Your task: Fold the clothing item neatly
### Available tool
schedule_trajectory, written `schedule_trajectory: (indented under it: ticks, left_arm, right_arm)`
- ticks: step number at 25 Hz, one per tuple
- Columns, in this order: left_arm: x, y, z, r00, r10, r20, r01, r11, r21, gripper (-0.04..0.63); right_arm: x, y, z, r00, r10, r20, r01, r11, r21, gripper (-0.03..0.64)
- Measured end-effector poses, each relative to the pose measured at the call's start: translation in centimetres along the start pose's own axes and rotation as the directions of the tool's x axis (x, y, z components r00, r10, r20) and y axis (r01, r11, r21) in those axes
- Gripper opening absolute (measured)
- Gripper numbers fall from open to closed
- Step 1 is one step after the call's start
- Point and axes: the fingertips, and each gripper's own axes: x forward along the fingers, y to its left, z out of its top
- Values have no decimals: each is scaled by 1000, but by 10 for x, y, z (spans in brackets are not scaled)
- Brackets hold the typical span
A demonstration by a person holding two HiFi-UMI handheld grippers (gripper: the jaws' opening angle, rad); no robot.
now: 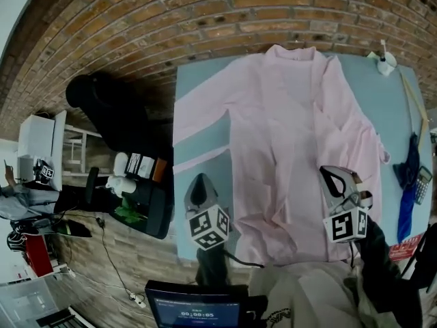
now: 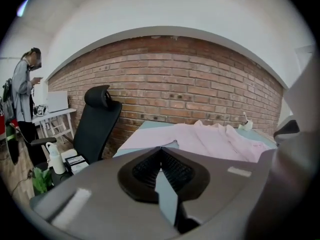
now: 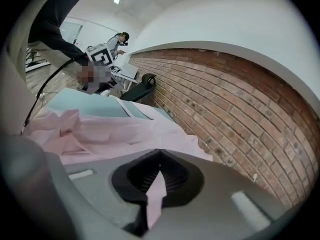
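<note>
Two claws hover over the near end of a teal worktop [image 1: 198,80], where a pale pink shirt [image 1: 287,142] lies spread out. Its collar points toward the brick wall [image 1: 171,12] and its hem lies closest to us. One sleeve [image 1: 198,121] stretches flat toward the worktop's left edge, while the cloth on the other side lies rumpled in loose folds. Our left claw [image 1: 199,180] is over bare worktop just beside the shirt's lower left side, below that sleeve. Its jaws are closed tip to tip with nothing between them. Our right claw [image 1: 330,173] is over the lower right part of the shirt, its jaws likewise pressed together. Pink cloth shows beyond the tips, but we cannot tell whether any of it is caught. A black office chair [image 1: 102,108] stands off the worktop's left side, and a blue cloth [image 1: 408,176] lies along its right edge.
</note>
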Motion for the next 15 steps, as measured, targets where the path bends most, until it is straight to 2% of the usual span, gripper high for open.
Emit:
schedule_trajectory:
  ticks: [4,6,9,15]
  left_arm:
    - [43,12,4,1000,19,-14,-18,1000,25,34]
    - [63,21,2,999,39,-26,-38,998,43,118]
    - [97,47,-3,994,88,-58,-84,995,61,229]
    - [157,102,-13,980,154,-128,-142,985,99,344]
  right_arm:
    - [27,6,23,996,28,79,-36,995,89,0]
    - [42,5,34,994,33,108,-46,991,122,0]
    - [64,5,42,992,41,119,-55,992,112,0]
    - [99,21,31,991,98,87,-109,987,122,0]
